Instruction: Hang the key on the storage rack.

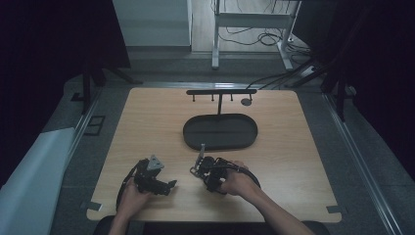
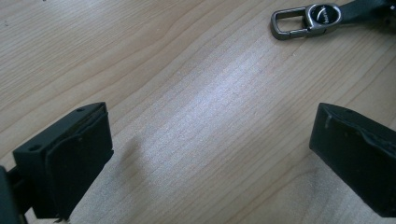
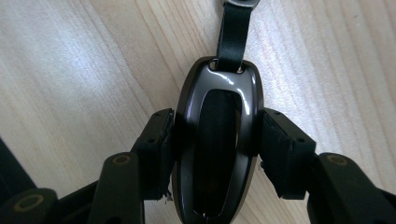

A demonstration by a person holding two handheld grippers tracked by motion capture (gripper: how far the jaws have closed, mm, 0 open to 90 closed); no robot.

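A glossy dark key fob (image 3: 219,93) lies on the wooden table (image 1: 293,161), and my right gripper (image 3: 218,144) is shut on it, one pad pressed against each of its sides. A black strap (image 3: 233,32) runs from the fob's top to a metal carabiner clip (image 2: 299,21), which lies flat on the wood. In the high view the right gripper (image 1: 208,171) sits at the front centre of the table with the clip (image 1: 201,152) pointing away from it. My left gripper (image 1: 169,185) rests to its left, open, with bare wood between its jaws (image 2: 210,154).
A dark oval tray (image 1: 188,132) lies in the middle of the table, just beyond the grippers. Behind it stands a black hook rack (image 1: 221,92) with a small round tag (image 1: 246,102) hanging at its right end. Both forearms enter from the front edge.
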